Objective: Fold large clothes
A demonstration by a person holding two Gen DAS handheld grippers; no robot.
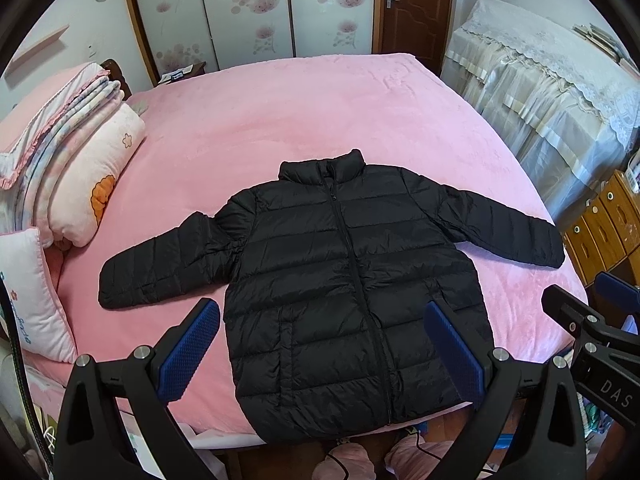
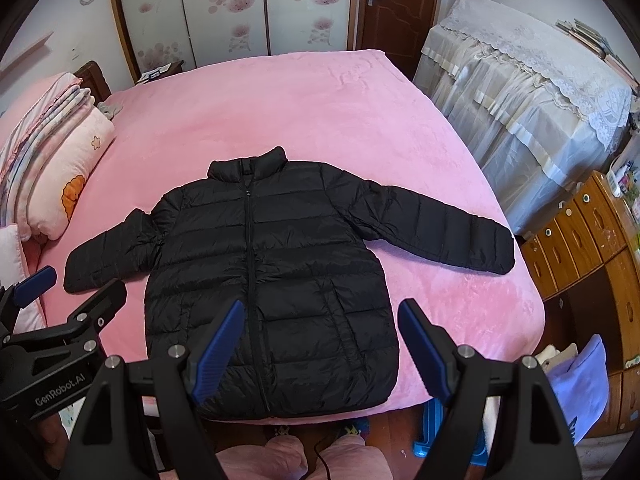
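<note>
A black puffer jacket (image 1: 344,280) lies flat and zipped on the pink bed (image 1: 304,120), collar away from me, both sleeves spread out to the sides, hem at the near bed edge. It also shows in the right wrist view (image 2: 264,280). My left gripper (image 1: 320,344) is open and empty, held above the jacket's lower half. My right gripper (image 2: 320,344) is open and empty above the jacket's lower right part. The right gripper shows at the right edge of the left wrist view (image 1: 592,320); the left gripper shows at the left edge of the right wrist view (image 2: 60,304).
Folded quilts and pillows (image 1: 72,168) are stacked on the bed's left side. A lace-covered piece of furniture (image 1: 552,92) and a wooden drawer cabinet (image 2: 580,248) stand to the right. Wardrobe doors (image 1: 248,12) and a brown door (image 1: 412,4) are behind the bed.
</note>
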